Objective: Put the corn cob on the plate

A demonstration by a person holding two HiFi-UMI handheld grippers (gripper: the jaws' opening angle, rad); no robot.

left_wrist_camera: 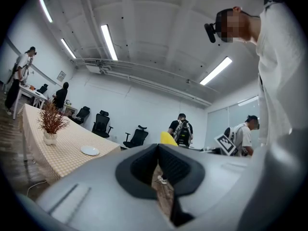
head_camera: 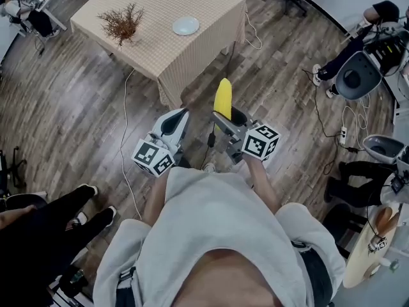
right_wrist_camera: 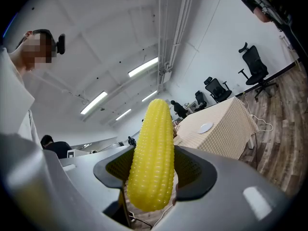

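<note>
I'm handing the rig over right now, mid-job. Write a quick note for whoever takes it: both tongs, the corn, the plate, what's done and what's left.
Left tongs: jaws together, holding nothing, held low beside the right one.
Right tongs: shut on the corn cob, which stands upright with its tip up.
Plate: empty, on the checked table ahead, with a dried plant to its left.
Done: the corn is gripped and off any surface.
Left: the table is some way off across the wood floor, so walk up, lower the corn onto the plate, then open the right tongs.
</note>
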